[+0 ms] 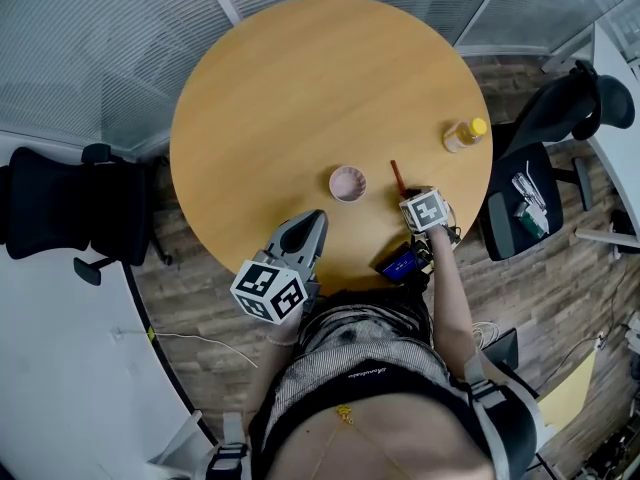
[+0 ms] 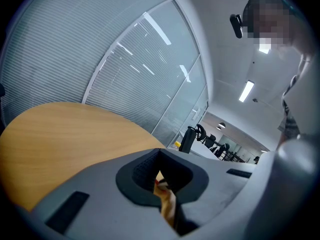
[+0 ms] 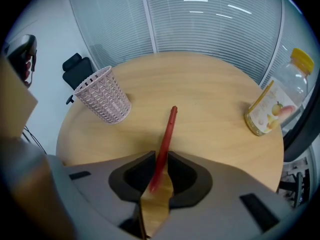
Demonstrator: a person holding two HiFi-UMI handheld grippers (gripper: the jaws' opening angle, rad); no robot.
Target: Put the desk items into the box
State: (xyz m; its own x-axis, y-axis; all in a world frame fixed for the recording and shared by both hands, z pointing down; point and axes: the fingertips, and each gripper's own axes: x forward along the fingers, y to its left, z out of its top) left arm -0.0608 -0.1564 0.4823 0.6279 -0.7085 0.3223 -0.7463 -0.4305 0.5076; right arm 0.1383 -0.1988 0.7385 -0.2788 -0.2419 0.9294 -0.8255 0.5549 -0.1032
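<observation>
A red pen point(image 1: 396, 176) lies on the round wooden table point(image 1: 280, 88), right of a pink woven basket point(image 1: 348, 184). My right gripper point(image 1: 408, 195) points steeply down over the pen's near end. In the right gripper view the pen point(image 3: 167, 134) runs between the jaws of the gripper point(image 3: 159, 160). They stand slightly apart and do not press on it. The basket point(image 3: 103, 95) stands upright at the left. My left gripper point(image 1: 312, 218) hovers at the table's near edge. Its tips point(image 2: 160, 156) meet with nothing held.
A clear bottle with a yellow cap point(image 1: 465, 134) stands near the table's right edge, also in the right gripper view point(image 3: 275, 101). A blue object point(image 1: 400, 263) sits by the near edge. Black office chairs stand left point(image 1: 60, 208) and right point(image 1: 560, 118).
</observation>
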